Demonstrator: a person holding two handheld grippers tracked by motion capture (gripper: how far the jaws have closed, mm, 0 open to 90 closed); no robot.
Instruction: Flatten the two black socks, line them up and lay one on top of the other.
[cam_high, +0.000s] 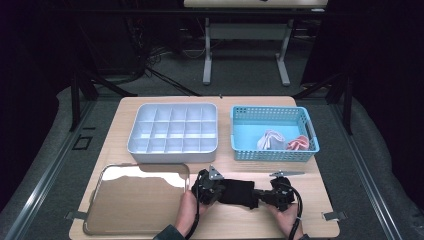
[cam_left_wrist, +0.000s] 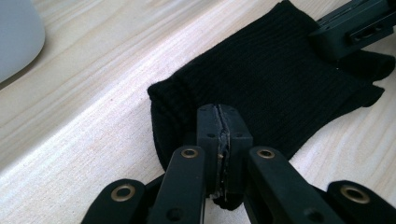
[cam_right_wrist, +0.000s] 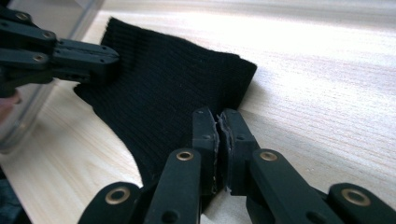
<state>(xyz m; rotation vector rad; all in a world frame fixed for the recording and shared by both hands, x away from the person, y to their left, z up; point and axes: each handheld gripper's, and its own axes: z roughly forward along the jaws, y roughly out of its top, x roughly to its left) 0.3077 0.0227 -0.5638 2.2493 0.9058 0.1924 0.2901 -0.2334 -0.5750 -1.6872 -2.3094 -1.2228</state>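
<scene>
Holding black sock (cam_high: 237, 191) flat at table's (cam_high: 150, 106) six o'clock | left gripper (cam_left_wrist: 219, 140), right gripper (cam_right_wrist: 217, 144) both clamped on its ends | I judge fold next: bring ends together.

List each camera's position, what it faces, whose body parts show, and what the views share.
High view: above the person's side, facing forward and down on the table; both hands show.
Left gripper view: rides the left gripper, shut on the black sock.
Right gripper view: rides the right gripper, pinching the sock's other end.
Shared: the sock.
</scene>
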